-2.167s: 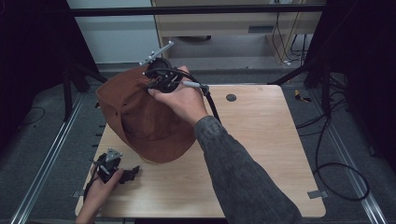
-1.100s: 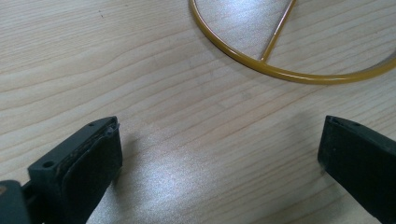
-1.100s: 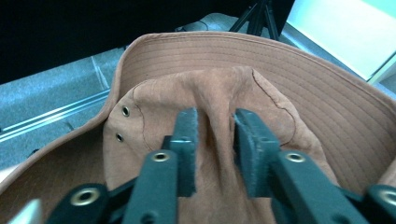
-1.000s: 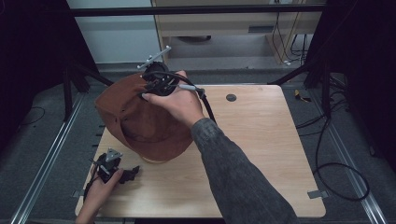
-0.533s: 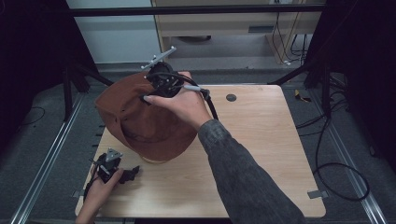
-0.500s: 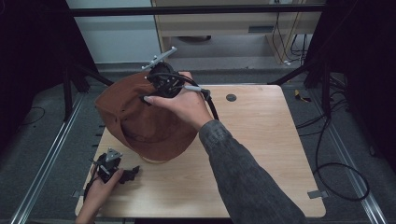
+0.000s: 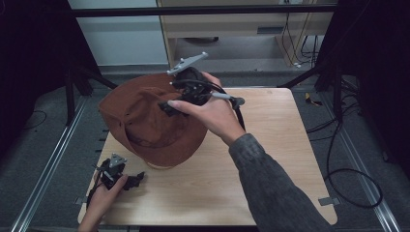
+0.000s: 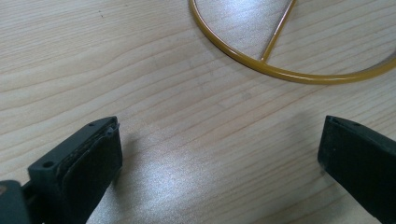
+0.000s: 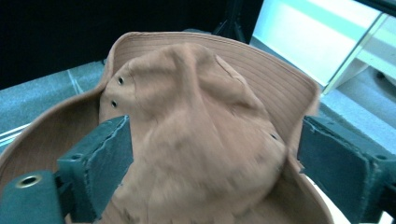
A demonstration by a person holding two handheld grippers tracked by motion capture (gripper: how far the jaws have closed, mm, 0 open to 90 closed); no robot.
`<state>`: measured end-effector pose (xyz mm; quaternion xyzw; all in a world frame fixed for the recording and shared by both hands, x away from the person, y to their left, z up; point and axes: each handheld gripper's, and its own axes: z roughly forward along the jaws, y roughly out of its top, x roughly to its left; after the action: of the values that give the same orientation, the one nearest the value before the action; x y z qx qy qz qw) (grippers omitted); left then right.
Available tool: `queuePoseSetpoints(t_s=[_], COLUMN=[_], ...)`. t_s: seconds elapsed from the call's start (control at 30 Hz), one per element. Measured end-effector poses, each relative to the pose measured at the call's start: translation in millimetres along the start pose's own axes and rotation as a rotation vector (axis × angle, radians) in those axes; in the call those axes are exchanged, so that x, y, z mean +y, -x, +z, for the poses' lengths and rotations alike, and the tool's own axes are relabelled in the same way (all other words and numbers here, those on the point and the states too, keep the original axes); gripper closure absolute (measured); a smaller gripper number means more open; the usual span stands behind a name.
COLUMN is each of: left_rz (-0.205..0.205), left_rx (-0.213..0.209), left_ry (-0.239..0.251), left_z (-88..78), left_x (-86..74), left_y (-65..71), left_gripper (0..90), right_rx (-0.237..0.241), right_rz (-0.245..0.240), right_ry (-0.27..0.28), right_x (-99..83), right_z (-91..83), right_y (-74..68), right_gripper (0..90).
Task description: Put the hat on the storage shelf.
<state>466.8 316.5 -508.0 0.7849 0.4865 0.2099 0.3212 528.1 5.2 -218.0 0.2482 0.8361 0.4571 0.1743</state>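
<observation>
Nearest the person, the left gripper (image 7: 116,174) is held low at the near left corner of the table (image 7: 270,159). In the left gripper view its jaws are spread wide, with nothing between them but bare wood. Just ahead of them a thin yellow ring (image 8: 280,70) with a spoke is seen lying flat on the wood. It looks like the foot of a stand, though that cannot be told for sure.

Farther in, a big brown hat (image 7: 145,121) is seen over the left middle of the table, brim and all, with something pale just under its near edge. The hat seems to be propped up on that, not laid flat.

Farther still, the right gripper (image 7: 191,92) is held over the hat's far side. In the right gripper view the jaws are wide apart, with the soft crown sitting between them — the cloth is not pinched.

A few things could go wrong. If the jaws are closed on the soft crown, it could be crushed or slip out. If the hat is pushed sideways, it could be knocked off its prop — and the prop could be tipped over too.
</observation>
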Motion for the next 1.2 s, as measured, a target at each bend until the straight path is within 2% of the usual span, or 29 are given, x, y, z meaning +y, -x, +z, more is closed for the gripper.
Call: queuePoseSetpoints(t_s=[0.17,0.33,0.5,0.67,0.73,0.9,1.2], left_rz=[0.002,0.0,0.004,-0.001,0.004,0.002,0.002], left_rx=[0.0,0.002,0.003,0.003,0.002,0.004,0.005], left_ry=[-0.002,0.004,0.004,0.005,0.0,-0.003,-0.003], left_z=[-0.1,0.3,0.2,0.3,0.0,-0.3,-0.2], left_x=[0.0,-0.2,-0.2,-0.3,-0.3,-0.3,-0.3], left_y=[-0.1,0.2,-0.1,0.3,0.0,0.1,0.3], left_gripper=[0.0,0.0,0.0,0.0,0.0,0.0,0.0], right_rx=[-0.035,-0.098,-0.146,-0.2,-0.213,-0.257,-0.274], right_rz=[0.022,0.049,0.101,0.131,0.134,0.13,0.182], right_ry=[0.037,0.058,0.051,0.059,0.043,0.024,-0.036], right_x=[-20.8,-41.9,-70.8,-102.8,-114.1,-144.1,-197.4], right_z=[-27.0,-49.8,-69.5,-91.7,-96.8,-101.0,-88.3], right_y=[12.5,27.7,44.5,56.5,61.8,70.9,78.3], right_gripper=[7.5,7.9,11.3,11.7,12.1,12.4,13.8])
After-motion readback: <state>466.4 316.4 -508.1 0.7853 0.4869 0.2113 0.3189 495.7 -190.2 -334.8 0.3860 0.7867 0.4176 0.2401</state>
